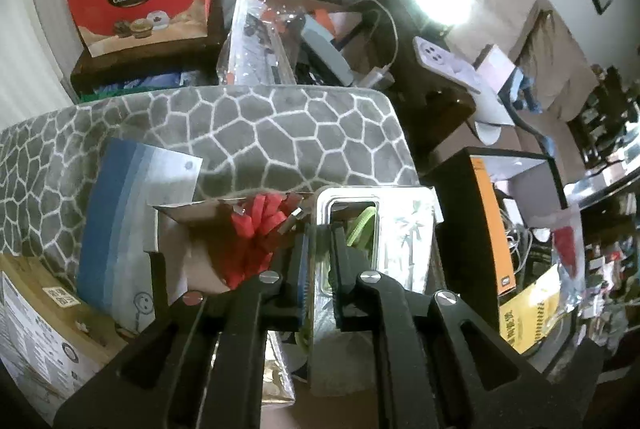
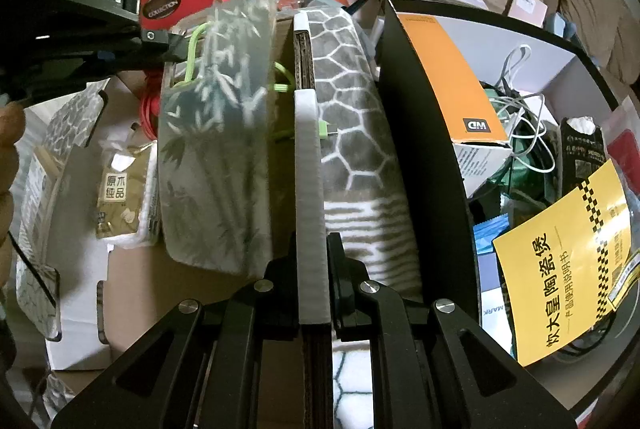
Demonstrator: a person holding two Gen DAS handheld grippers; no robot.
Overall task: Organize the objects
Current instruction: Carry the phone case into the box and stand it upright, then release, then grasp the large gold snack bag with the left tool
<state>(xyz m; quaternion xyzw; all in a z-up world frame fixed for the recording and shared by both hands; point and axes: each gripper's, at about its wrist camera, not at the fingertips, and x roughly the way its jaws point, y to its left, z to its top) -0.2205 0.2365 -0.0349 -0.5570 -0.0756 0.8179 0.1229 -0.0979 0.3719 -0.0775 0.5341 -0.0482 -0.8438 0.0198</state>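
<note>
- Left gripper (image 1: 318,229) pointed steeply down, jaws pinched on the top edge of a bamboo-print translucent pouch (image 1: 404,241).
- Green cable (image 1: 362,229) was visible inside the pouch.
- Red cable bundle (image 1: 260,233) lay just left, in an open cardboard box (image 1: 192,229).
- Grey pebble-pattern mat (image 1: 248,125) stood behind.

The pouch (image 2: 216,157) stands in the cardboard box (image 2: 168,293), just left of the box wall (image 2: 312,189). A mat (image 2: 352,133) hangs over that wall. Right of the mat stands a black bin (image 2: 424,149) with cables (image 2: 520,117) and a booklet (image 2: 560,261) inside.
</note>
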